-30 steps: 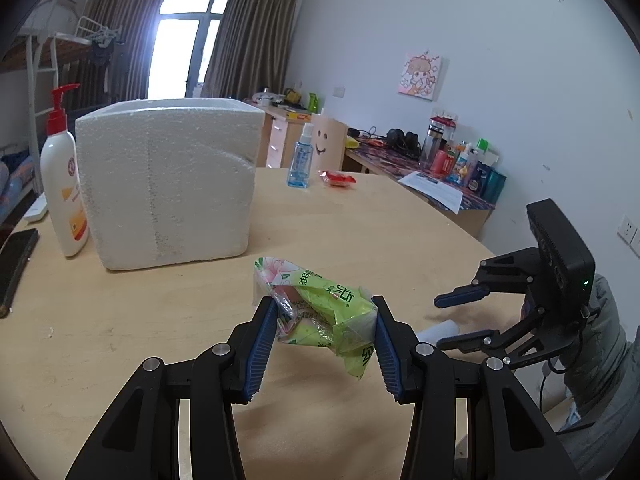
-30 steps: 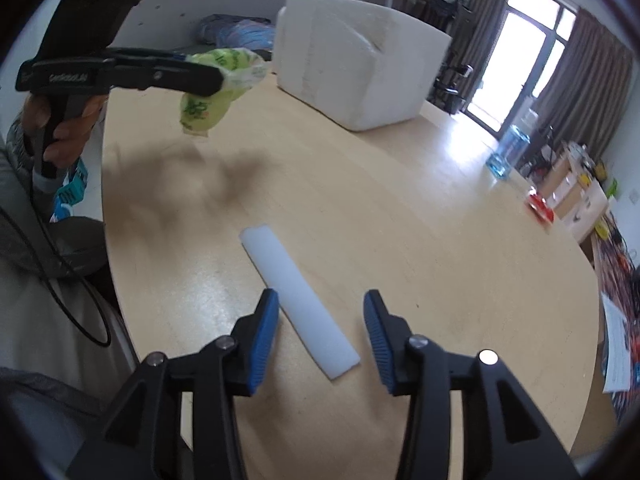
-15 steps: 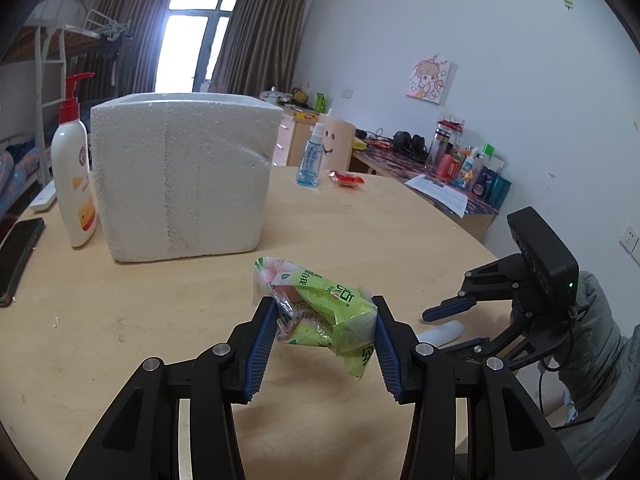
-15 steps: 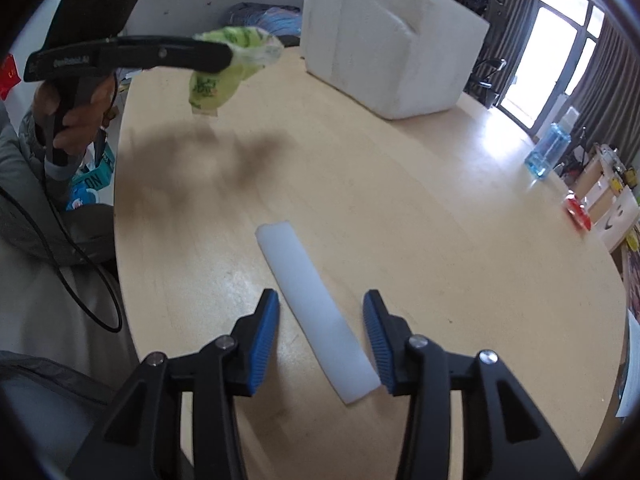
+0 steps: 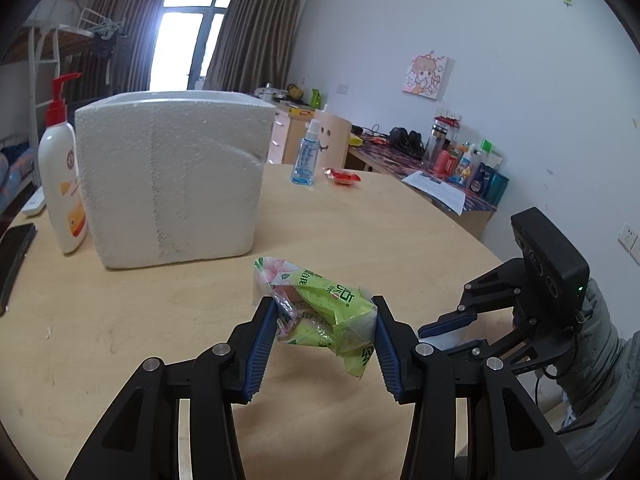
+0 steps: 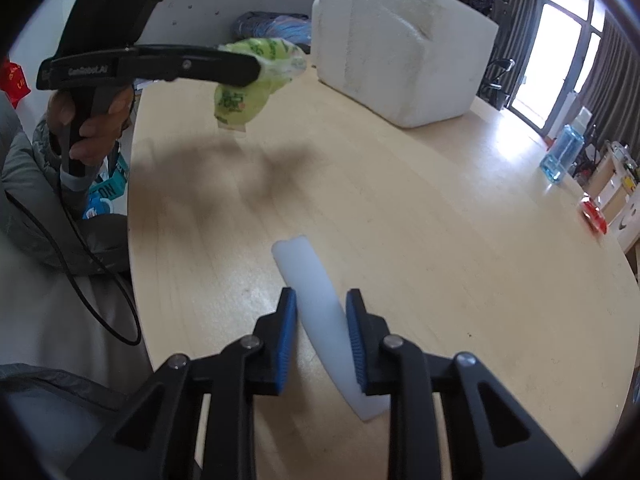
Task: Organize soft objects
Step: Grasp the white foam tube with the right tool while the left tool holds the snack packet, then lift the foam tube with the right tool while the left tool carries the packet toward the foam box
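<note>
Right wrist view: right gripper (image 6: 320, 336) jaws, spread wider a second ago, are closing around the white foam strip (image 6: 316, 300) on the table (image 6: 440, 200) (contact looks partial, hard to tell). Left gripper (image 5: 326, 336) pinches the green tissue pack (image 5: 324, 312) aloft. Second pickup underway.

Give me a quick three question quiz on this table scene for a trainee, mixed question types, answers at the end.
1. True or false: the left tool is clamped on the green packet, which hangs clear of the table.
2. Multiple choice: what lies between the closing jaws of the right tool? A) a spray bottle B) a white foam strip C) a phone
3. Fill in: the pump bottle stands beside the white ____ box.

Key: 1 true; 2 B; 3 foam
</note>
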Tool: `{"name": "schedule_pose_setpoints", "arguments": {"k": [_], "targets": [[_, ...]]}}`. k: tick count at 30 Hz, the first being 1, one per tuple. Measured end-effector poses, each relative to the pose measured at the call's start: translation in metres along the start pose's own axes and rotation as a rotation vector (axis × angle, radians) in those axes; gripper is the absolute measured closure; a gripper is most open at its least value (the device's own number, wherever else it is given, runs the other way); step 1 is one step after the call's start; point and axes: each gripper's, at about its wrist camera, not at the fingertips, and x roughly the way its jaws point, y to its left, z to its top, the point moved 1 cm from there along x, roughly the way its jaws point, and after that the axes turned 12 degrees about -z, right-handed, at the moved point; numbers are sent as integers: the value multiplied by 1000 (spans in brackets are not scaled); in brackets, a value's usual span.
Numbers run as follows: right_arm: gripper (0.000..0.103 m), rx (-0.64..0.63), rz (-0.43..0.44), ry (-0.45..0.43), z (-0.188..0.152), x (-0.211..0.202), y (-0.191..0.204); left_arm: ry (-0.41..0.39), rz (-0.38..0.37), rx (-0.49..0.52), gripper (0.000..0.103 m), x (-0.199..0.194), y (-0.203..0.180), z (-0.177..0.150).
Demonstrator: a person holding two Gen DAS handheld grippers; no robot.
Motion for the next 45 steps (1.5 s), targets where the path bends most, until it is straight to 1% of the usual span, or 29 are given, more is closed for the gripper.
{"name": "schedule_pose_setpoints", "arguments": {"k": [2, 6, 8, 13, 15, 21, 22, 25, 31, 33, 37, 41, 43, 45], "targets": [[74, 14, -4, -10, 0, -3, 1, 1, -5, 12, 54, 1, -2, 2], [74, 46, -44, -16, 0, -9, 4, 5, -18, 27, 54, 3, -2, 6], [74, 70, -81, -18, -1, -13, 6, 10, -26, 32, 54, 6, -3, 8], [74, 114, -123, -33, 1, -25, 13, 21, -60, 43, 54, 11, -5, 12], [74, 139, -133, -37, 0, -28, 14, 24, -58, 47, 54, 12, -5, 13], [74, 207, -175, -42, -4, -39, 14, 12, -71, 61, 54, 9, -5, 21], [74, 222, -193, -53, -4, -43, 14, 7, -74, 68, 54, 6, -6, 22], [74, 258, -207, -78, -6, -52, 15, -14, -82, 95, 54, 0, -7, 28], [74, 325, -249, -125, -2, -64, 18, -27, -93, 117, 54, -9, -4, 33], [79, 337, -260, -133, -3, -66, 21, -21, -100, 120, 54, -10, -2, 33], [79, 366, -284, -130, -1, -65, 17, -14, -109, 131, 54, -16, 0, 32], [79, 395, -341, -115, -1, -65, 17, -23, -113, 131, 54, -24, 7, 31], [79, 433, -395, -103, -3, -65, 18, -28, -107, 138, 54, -29, 10, 30], [78, 472, -435, -84, -6, -63, 18, -33, -119, 154, 54, -34, 12, 28]]}}
